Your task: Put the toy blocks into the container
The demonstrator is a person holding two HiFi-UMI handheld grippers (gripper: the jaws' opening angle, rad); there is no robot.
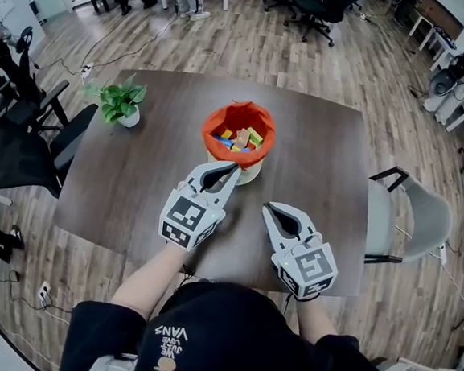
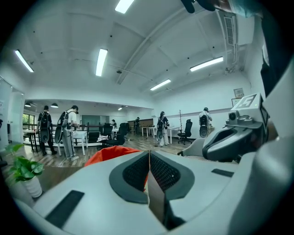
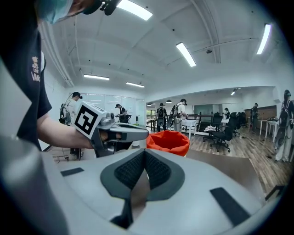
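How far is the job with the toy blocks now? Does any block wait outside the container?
Done: several coloured blocks lie inside the orange container. In hand: nothing. The left claw near the container and the right claw are both shut and empty. Left: probably nothing. No loose block shows on the table, only a plant. The job looks finished.

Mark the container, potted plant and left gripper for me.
container [image 1: 240, 109], head view, far side of its orange rim.
potted plant [image 1: 120, 100], head view, on the green leaves.
left gripper [image 1: 235, 167], head view, at its closed fingertips.
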